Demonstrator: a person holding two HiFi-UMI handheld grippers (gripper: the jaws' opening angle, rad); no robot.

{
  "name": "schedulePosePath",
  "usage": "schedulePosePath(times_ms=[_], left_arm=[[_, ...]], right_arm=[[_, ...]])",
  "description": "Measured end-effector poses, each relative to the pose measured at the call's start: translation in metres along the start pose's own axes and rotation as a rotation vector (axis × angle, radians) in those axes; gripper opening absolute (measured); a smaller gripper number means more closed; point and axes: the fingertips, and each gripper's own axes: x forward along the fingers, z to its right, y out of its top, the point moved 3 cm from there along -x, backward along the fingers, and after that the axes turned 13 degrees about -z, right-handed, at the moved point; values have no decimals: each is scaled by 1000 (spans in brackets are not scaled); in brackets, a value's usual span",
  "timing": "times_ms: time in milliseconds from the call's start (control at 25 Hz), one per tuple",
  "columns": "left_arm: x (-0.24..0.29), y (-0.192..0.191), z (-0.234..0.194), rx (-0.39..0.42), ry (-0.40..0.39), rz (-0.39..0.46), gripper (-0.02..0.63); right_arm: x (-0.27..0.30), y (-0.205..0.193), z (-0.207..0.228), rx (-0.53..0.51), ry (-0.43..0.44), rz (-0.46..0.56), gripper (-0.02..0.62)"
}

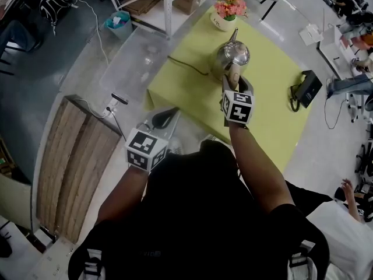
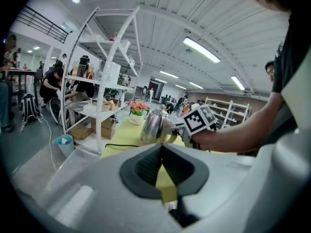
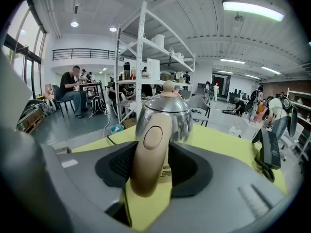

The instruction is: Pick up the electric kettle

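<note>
Your right tool (image 3: 153, 148) is spread, its jaws set either side of the beige handle (image 3: 148, 149) of the electric kettle (image 1: 233, 56). In the right gripper view a sliver of gap shows on the right of the handle, so the pads do not look to be pressing yet. The kettle stands upright on the yellow-covered desk (image 1: 274, 104), at about 12 o'clock from you, with its handle turned to 6 o'clock. That is why you can come straight in along the handle without reaching around the steel body.

Your left tool (image 1: 165, 116) is pressed together with nothing in it and hangs back at 7 o'clock of the kettle, off the desk's near corner. That is likely to keep it out of the way, since this looks like a one-handed lift.

The flower pot (image 1: 226, 13) sits just beyond the kettle at 12 o'clock and the telephone (image 1: 306, 89) lies well apart at 3 o'clock. A dark cord (image 1: 186, 66) runs off toward 9 o'clock — expect it to tug if it is attached. Closing squarely on the handle comes next, I'd judge.
</note>
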Motion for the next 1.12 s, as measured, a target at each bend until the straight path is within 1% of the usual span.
schedulePosePath(times_ms=[160,280,440,760,1120], left_arm=[[7,4,1,9,-9,0,2],[13,8,2,14,-16,-4,2],[19,13,3,15,-16,-4,2],[24,20,0,1,4,5,2],[26,23,6,3,14,8,2]], right_arm=[[2,-5,18,13,-17,-5,150],[5,-4,28,-1,10,-18,149],[7,-4,29,-28,58,-35,135],[7,-5,38,-64,121,-15,126],[5,2,39,-71,129,32,115]])
